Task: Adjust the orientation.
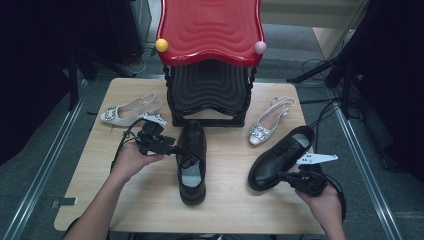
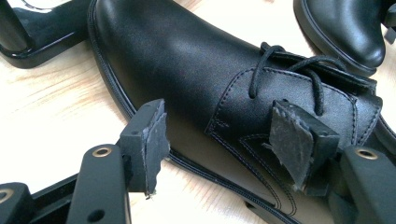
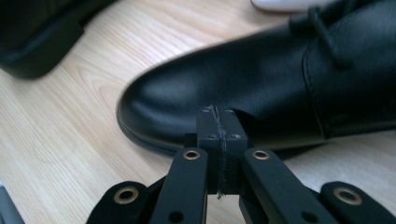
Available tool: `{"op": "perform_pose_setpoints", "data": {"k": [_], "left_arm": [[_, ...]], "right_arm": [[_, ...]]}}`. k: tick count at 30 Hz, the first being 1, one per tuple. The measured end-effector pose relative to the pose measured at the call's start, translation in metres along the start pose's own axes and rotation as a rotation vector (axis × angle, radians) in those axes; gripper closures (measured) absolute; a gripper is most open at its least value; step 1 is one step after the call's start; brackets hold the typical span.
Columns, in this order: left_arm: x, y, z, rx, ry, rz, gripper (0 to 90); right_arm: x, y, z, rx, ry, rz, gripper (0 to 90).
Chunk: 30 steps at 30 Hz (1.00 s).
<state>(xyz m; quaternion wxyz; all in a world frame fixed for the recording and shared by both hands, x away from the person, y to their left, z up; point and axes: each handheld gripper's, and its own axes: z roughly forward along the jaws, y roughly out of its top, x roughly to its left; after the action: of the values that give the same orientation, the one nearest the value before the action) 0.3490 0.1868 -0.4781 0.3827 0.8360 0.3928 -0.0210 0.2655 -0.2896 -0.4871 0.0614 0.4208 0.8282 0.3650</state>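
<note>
The table (image 1: 150, 200) is pale wood. On it lie two black shoes, two white slingbacks and a black stand. One black shoe (image 1: 192, 162) lies just beside the left gripper (image 1: 175, 149), its laces level with the jaws. The other black shoe (image 1: 280, 157) lies with its toe right before the right gripper (image 1: 280, 175). One slingback (image 1: 129, 111) sits just beyond the left gripper, the other slingback (image 1: 270, 121) beyond the right one. The stand (image 1: 209, 95) lies farther off, between them.
</note>
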Motion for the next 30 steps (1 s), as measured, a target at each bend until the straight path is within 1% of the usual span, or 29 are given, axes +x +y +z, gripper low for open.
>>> {"op": "perform_pose_setpoints", "data": {"k": [2,4,5,7,13,15,30], "left_arm": [[0.000,0.000,0.000,-0.002,0.002,0.003,37.3],[-0.001,-0.001,-0.001,-0.003,0.006,0.004,37.2],[-0.002,-0.001,-0.001,-0.005,0.005,0.008,37.2],[-0.002,-0.002,-0.002,-0.009,0.006,0.003,37.2],[-0.003,-0.005,-0.004,-0.008,0.012,0.009,37.2],[-0.004,-0.007,-0.006,-0.016,0.016,0.005,37.2],[-0.004,-0.020,-0.014,-0.017,0.037,-0.013,36.8]], "right_arm": [[-0.002,-0.001,0.004,0.023,0.000,-0.005,90.0],[-0.003,0.000,0.005,0.015,0.016,0.002,90.0],[-0.003,0.000,0.005,0.011,0.019,0.000,90.0],[-0.002,0.002,0.008,0.011,0.018,-0.007,90.0],[-0.001,0.007,0.014,0.007,0.041,-0.012,90.0],[-0.001,0.010,0.017,0.006,0.048,-0.014,90.0],[0.002,0.030,0.038,0.010,0.085,-0.046,90.0]]}}
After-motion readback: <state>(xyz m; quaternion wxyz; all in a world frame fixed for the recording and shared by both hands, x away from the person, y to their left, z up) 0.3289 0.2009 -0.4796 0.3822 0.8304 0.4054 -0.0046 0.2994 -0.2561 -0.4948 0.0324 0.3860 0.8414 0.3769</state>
